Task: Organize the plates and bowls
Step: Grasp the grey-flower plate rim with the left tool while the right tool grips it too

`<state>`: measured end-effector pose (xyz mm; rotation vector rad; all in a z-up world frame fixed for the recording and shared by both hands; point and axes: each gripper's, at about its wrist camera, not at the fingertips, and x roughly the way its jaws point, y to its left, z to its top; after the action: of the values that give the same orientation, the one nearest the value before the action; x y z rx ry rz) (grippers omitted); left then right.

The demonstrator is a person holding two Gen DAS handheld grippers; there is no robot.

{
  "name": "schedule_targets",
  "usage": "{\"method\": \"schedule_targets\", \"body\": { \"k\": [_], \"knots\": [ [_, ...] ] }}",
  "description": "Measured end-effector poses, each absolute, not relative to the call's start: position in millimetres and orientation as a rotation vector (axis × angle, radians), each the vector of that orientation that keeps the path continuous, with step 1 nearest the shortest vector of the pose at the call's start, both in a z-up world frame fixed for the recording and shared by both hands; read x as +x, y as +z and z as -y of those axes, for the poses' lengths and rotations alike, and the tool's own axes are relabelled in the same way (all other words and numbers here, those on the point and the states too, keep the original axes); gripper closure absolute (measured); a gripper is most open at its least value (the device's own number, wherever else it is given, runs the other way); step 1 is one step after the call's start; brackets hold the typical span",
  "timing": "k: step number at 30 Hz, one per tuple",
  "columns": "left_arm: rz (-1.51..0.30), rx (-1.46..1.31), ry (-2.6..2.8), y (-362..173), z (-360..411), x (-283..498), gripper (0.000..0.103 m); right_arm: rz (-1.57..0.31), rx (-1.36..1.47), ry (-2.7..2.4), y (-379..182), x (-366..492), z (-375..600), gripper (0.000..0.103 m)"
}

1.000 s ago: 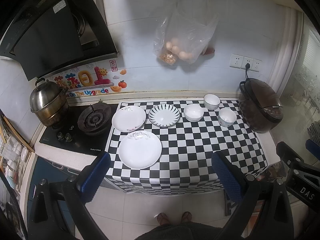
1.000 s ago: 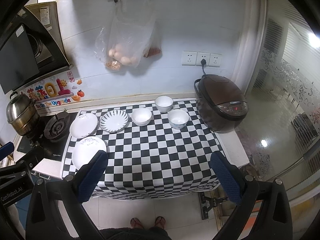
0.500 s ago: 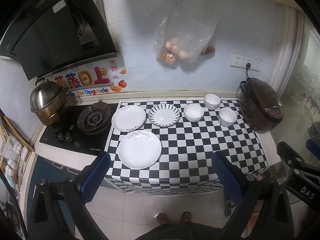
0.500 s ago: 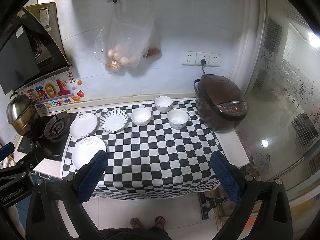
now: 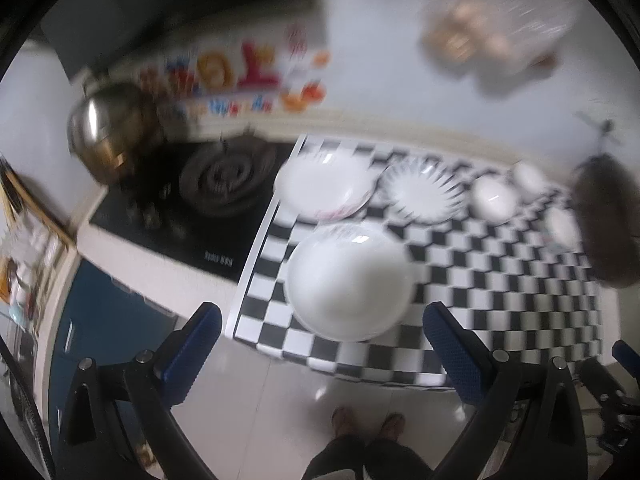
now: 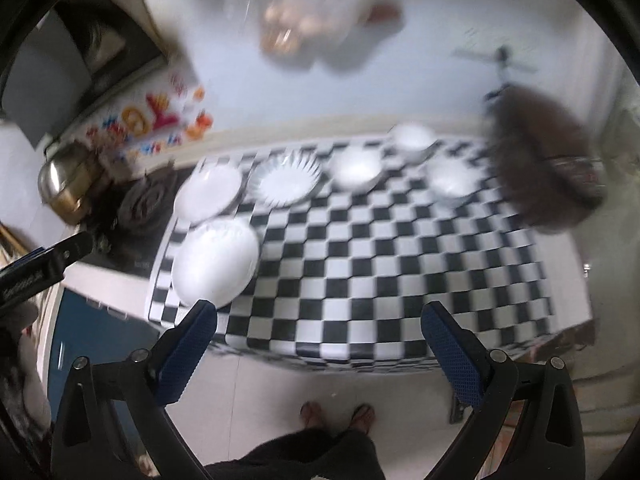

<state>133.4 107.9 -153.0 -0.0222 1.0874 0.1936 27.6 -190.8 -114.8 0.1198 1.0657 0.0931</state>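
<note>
- Plate, plain white and empty, lies on the checkered cloth straight ahead of the left gripper, between its wide, empty jaws; two more plates and three bowls, blurred, sit behind.
- Right gripper, jaws also wide and empty, faces bare cloth mid-counter; that plate lies toward its left finger, so the left gripper looks nearer.

1. You cannot read any text here: both views are motion-blurred
2. The colourful wall sticker, upper left of the left wrist view, shows only smeared characters
3. White print on the hob front and lettering on the black bar at the right wrist view's left edge stay illegible
</note>
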Motion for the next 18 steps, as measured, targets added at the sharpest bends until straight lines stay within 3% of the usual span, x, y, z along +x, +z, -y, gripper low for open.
{"method": "schedule_targets", "body": {
  "k": [4, 11, 18],
  "knots": [
    [-1.189, -0.052, 0.214, -216, -146, 172, 0.003, -1.143, 0.135, 0.158, -173, 81, 156, 0.004],
    [-1.360, -0.103, 0.184, -313, -192, 230, 0.026, -1.274, 0.093, 0.237, -279, 184, 93, 0.021],
    [-1.483, -0.121, 0.135, -374, -207, 262, 0.033, -1.472, 0.103, 0.251, -361, 240, 67, 0.031]
  ]
}}
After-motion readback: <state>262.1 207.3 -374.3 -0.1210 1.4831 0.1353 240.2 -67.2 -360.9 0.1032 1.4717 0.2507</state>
